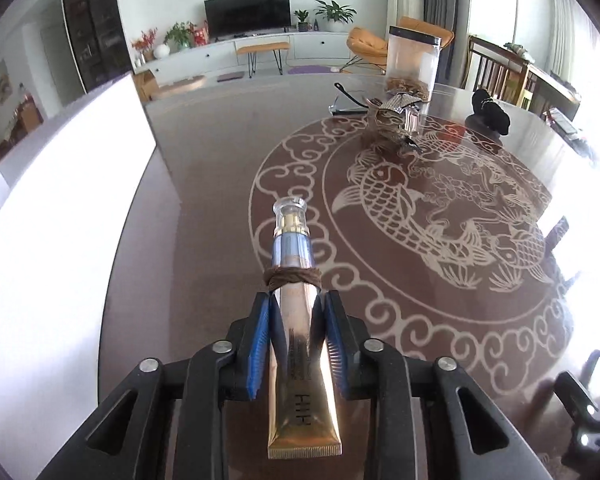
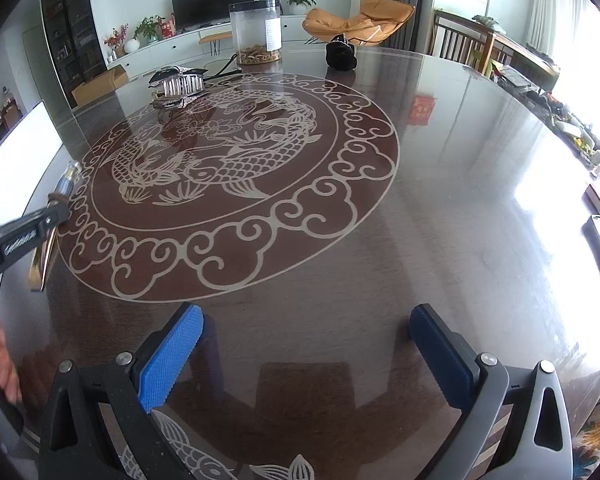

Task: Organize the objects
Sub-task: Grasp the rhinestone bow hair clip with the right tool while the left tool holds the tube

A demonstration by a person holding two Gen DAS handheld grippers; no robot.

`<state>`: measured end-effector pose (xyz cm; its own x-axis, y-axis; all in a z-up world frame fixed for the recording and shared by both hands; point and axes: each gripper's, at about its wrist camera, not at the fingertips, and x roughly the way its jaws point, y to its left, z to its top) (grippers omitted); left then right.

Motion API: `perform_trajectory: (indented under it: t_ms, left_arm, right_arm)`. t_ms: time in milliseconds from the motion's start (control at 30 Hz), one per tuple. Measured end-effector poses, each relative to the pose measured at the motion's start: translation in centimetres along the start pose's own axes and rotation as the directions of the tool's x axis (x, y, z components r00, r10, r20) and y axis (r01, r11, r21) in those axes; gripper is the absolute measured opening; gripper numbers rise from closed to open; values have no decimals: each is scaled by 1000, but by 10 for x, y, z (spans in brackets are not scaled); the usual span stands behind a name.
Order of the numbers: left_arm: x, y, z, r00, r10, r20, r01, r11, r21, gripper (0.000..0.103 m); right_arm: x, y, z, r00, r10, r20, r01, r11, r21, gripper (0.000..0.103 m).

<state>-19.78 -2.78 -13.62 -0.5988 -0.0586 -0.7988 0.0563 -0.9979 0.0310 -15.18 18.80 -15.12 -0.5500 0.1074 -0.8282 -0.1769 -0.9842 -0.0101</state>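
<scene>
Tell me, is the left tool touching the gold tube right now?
Touching. The left wrist view shows the left tool with both blue pads pressed against the sides of the gold tube, just below its brown band; no gap shows.

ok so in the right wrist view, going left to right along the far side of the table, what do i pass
silver clip → clear jar → black pouch, all on the table

Open tabletop ahead; far edge crowded by jar, foil clutter, perhaps black cloth.
</scene>
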Motion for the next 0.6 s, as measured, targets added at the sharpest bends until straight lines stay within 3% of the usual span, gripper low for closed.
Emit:
perform_trajectory:
  t_ms: [33,67,100,600]
  left_arm:
    - [0,5,1,1000,1,-12,-1,1000,-13,63]
    - [4,10,1,999,-10,-51,8,999,-39,96]
    - [6,9,-6,998,-19,-68,16,999,-45,103]
    - [6,2,-10,999,-13,-47,11,999,-33,103]
  right_arm:
    - [0,0,0,1000,1,0,-1,1000,0,103]
    - [0,0,0,1000,1,0,-1,1000,0,103]
    - [0,0,0,1000,1,0,-1,1000,0,103]
    - [0,-1,-1,1000,2,-1,-2,1000,-1,103]
